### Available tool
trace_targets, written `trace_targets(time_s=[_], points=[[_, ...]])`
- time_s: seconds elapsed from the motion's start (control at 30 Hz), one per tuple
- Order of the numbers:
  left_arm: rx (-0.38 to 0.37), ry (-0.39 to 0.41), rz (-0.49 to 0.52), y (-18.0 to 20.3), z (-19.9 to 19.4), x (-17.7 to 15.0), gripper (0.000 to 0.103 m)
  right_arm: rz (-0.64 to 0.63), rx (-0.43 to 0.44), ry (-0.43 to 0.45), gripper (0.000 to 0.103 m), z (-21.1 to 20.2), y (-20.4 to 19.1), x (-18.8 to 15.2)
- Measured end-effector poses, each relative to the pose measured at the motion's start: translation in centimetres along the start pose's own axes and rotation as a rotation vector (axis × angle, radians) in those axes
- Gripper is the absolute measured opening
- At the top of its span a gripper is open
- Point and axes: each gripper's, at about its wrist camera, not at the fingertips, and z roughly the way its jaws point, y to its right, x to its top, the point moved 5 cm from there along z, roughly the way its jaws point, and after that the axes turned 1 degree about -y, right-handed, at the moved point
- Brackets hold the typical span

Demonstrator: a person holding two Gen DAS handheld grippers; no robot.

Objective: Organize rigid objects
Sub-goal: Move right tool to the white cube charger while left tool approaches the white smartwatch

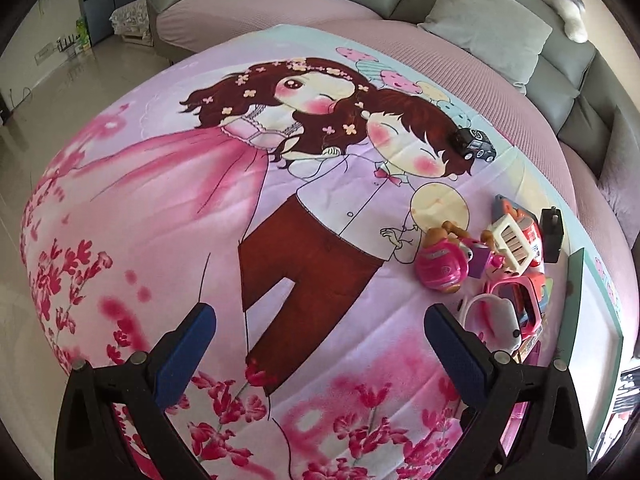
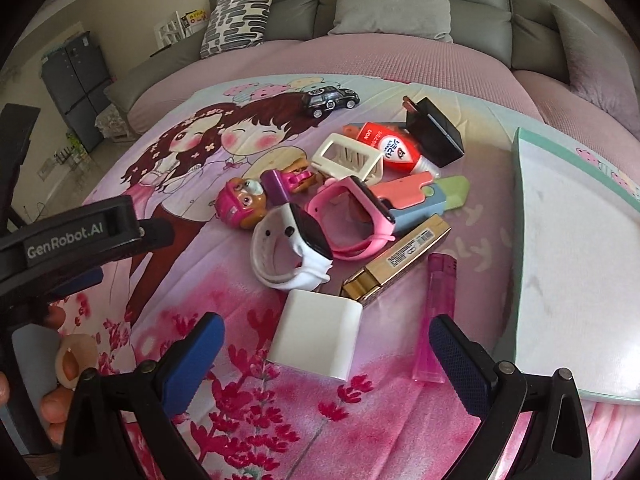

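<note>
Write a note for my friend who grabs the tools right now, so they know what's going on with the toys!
Left tool: open, empty, over bare printed blanket.
Right tool: open, empty, just short of the white plastic box.
Things: unsorted heap on the blanket, with white smartwatch, pink smartwatch, gold rectangular box, translucent pink lighter, pink-helmeted pup figure. Small black toy car sits apart, farther back.
Done: nothing sorted that I can see.
Left: everything.
</note>
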Motion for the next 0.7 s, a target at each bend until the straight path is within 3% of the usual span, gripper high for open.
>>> trace_targets(time_s=[0.13,0.5,0.7], points=[[-0.016,-0.026,-0.005,0.0,0.9,-0.3,0.103,-0.004,-0.002,-0.011,0.099,0.4,-0.2,-0.3],[-0.047,-0.041,0.007,0.9,1.3,-0.5,0.103,-0.008,-0.015,-0.041,0.067,1.5,-0.3,-1.2],[-0.088,-0.029,0.056,2.6,0.8,-0.7,0.103,0.020,-0.001,-0.041,0.065,1.1,0.5,-1.1]])
